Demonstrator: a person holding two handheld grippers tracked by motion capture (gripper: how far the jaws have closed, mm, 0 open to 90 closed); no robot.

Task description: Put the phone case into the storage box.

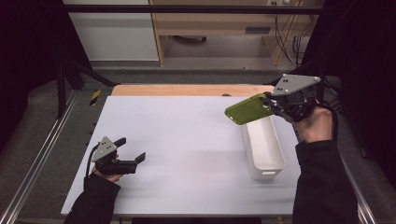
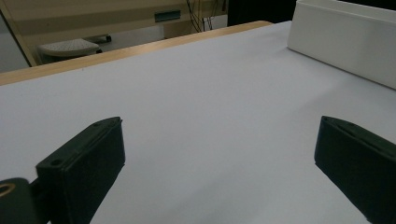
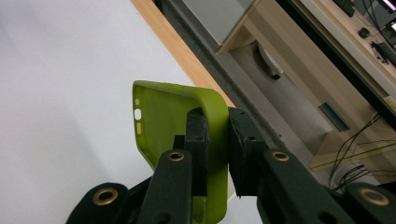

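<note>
**Holding the green phone case over the bin**

Gripping the green phone case (image 1: pixel 249 108) by one edge wall, my right gripper (image 1: pixel 275 105) has its jaws clenched on it; in the right gripper view the pads pinch that thin side wall from inside and outside, with the case (image 3: pixel 182 121) standing out past the jaws. From the high view the case hangs in the air, tilted, above the far end of the white bin (image 1: pixel 263 147), which stands on the right part of the surface (image 1: pixel 187 140). It touches neither bin nor surface, as far as I can tell.

I judge the case light and rubbery, soft enough to flex. Held by a single wall, it may twist or sag, and a smooth skin like this could slide out if I swing quickly. The grip sits near a corner, where I'd expect the wall to be stiffest, so I would keep it there rather than shift to the flat back. It looks unlikely to break if dropped.

My left gripper (image 1: pixel 126 156) rests low on the left of the surface, jaws released and spread wide with nothing between them; its own view shows bare surface (image 2: pixel 196 116) and the bin's wall (image 2: pixel 341 42) beyond.
</note>
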